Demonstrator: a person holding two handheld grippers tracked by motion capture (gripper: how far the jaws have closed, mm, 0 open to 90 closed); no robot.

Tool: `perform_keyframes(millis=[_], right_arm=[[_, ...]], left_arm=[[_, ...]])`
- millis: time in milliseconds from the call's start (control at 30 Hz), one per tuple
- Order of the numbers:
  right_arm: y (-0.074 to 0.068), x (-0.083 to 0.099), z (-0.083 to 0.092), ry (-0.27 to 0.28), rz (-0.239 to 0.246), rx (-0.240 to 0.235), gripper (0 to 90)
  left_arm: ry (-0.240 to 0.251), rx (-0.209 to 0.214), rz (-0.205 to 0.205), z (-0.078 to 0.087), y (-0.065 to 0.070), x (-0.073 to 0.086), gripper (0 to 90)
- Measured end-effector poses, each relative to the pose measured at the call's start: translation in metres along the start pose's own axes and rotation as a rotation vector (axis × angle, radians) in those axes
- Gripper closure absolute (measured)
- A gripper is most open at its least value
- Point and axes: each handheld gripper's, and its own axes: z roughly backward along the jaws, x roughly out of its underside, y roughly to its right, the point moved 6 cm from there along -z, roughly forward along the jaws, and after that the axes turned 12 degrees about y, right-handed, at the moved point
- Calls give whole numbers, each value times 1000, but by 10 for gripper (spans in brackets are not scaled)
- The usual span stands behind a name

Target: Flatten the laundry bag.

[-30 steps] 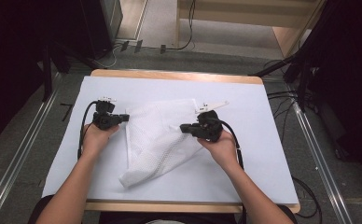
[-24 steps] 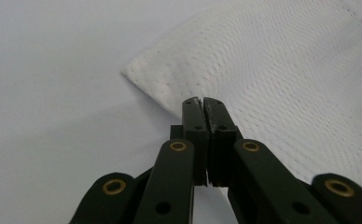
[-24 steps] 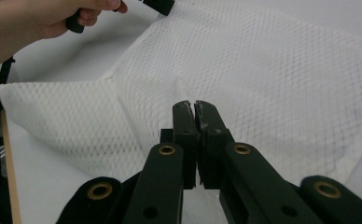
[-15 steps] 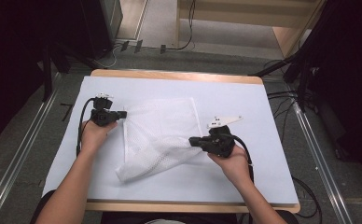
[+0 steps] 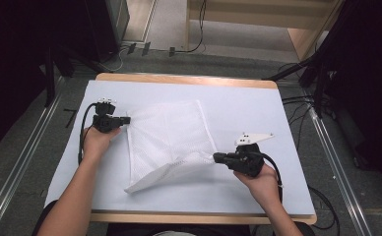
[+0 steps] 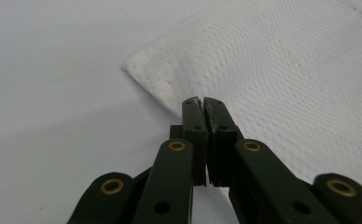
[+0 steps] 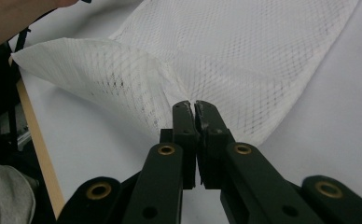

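A white mesh laundry bag (image 5: 172, 135) lies spread on the pale sheet, with its near left corner folded up. At the bag's left edge my left gripper (image 5: 126, 120) is shut, pinching the mesh; in the left gripper view the jaws (image 6: 201, 101) meet on the mesh bag (image 6: 281, 79) edge. My right gripper (image 5: 216, 157) is shut on the bag's near right corner. In the right gripper view its jaws (image 7: 192, 105) grip the mesh bag (image 7: 235, 56), and a raised fold runs off to the left.
The pale sheet (image 5: 258, 113) covers a wooden table whose edge (image 5: 189, 78) shows at the back. Cables trail from both grippers. Metal rails (image 5: 21, 167) run along the floor on both sides, and dark equipment stands at the left and right.
My right gripper has moved right and toward the person, dragging its corner of the mesh and spreading the bag out flatter. The left gripper has stayed in place.
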Motion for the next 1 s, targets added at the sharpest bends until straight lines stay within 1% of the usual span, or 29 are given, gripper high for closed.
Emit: perform_keyframes(millis=[100,133,167,200,233,267,333,433,500,533,567,667,767,800,867,900,1000], right_arm=[[0,1,0,-4,5,-6,883],[0,1,0,-8,10,-5,849],[0,1,0,-8,10,-5,849],[0,1,0,-2,15,-10,806],[0,-1,1,7,10,-16,795],[1,-4,4,27,7,-20,768],[3,-5,6,36,15,-14,758],[7,-7,8,46,13,0,751],[9,-7,9,51,14,9,745],[10,-7,9,51,14,14,741],[12,-8,7,54,15,22,736],[15,-7,4,47,19,26,727],[18,-4,-2,32,9,33,724],[22,-2,-6,26,12,34,719],[23,-2,-7,27,10,37,711],[25,-2,-9,28,13,42,703],[30,-3,-14,30,21,57,681]], left_arm=[[-2,2,1,-1,1,1,889],[-2,1,2,-1,1,1,888],[-1,4,0,-1,2,1,888],[-4,4,-2,-1,2,1,887],[-2,6,0,-1,2,1,887],[-2,8,4,-1,2,1,885],[-3,8,1,-1,2,1,882],[-3,9,2,-1,1,2,868],[3,6,8,0,0,2,819],[6,9,11,1,0,2,819],[5,11,11,2,0,2,795],[13,23,18,4,3,1,768],[9,38,12,9,7,1,731],[6,45,12,11,9,1,703],[-4,52,-4,16,12,3,689],[4,55,-5,19,14,4,675],[-9,71,-6,26,19,7,634]])
